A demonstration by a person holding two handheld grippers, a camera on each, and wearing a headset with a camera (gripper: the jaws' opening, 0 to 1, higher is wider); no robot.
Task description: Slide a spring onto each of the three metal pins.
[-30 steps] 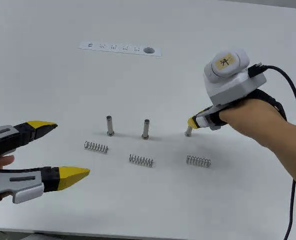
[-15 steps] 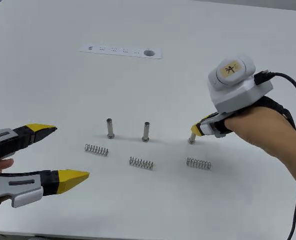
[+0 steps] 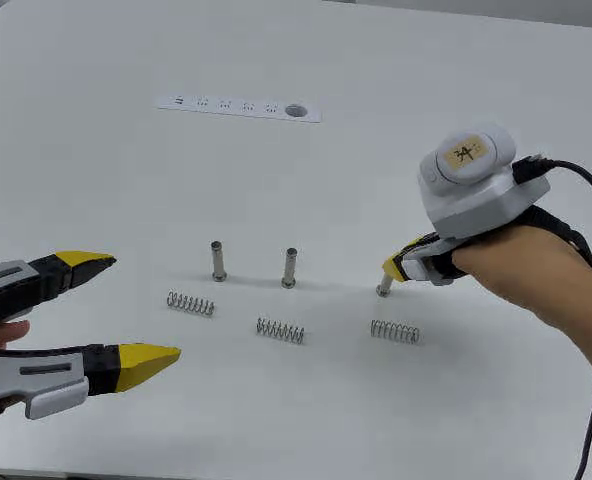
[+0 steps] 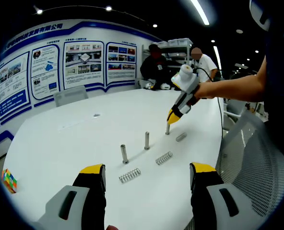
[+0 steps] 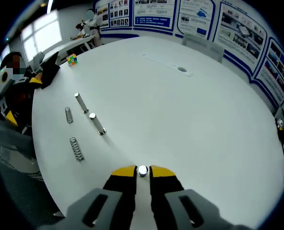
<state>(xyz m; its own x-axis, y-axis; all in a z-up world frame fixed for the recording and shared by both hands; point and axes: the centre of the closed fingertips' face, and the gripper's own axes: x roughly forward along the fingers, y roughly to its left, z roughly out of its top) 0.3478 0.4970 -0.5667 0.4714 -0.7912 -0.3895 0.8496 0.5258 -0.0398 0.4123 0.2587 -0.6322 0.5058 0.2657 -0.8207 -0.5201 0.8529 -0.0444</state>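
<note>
Three metal pins stand in a row on the white table (image 3: 306, 190): the left pin (image 3: 218, 262), the middle pin (image 3: 290, 268) and the right pin (image 3: 384, 287). A spring lies in front of each: left spring (image 3: 191, 304), middle spring (image 3: 281, 330), right spring (image 3: 395, 332). My right gripper (image 3: 394, 268) is shut on the top of the right pin (image 5: 142, 171), whose head sits between the yellow tips (image 5: 124, 171). My left gripper (image 3: 126, 310) hangs open at the near left, short of the left spring (image 4: 129, 175), with nothing in it.
A flat socket strip (image 3: 239, 105) is set into the table further back. A colour cube (image 5: 72, 59) lies near the far table edge. A black cable (image 3: 586, 200) runs from the right gripper. Two people stand beyond the table (image 4: 156, 67).
My right gripper has shifted slightly right and toward me, staying at the right pin. The left gripper has kept its place and stayed open.
</note>
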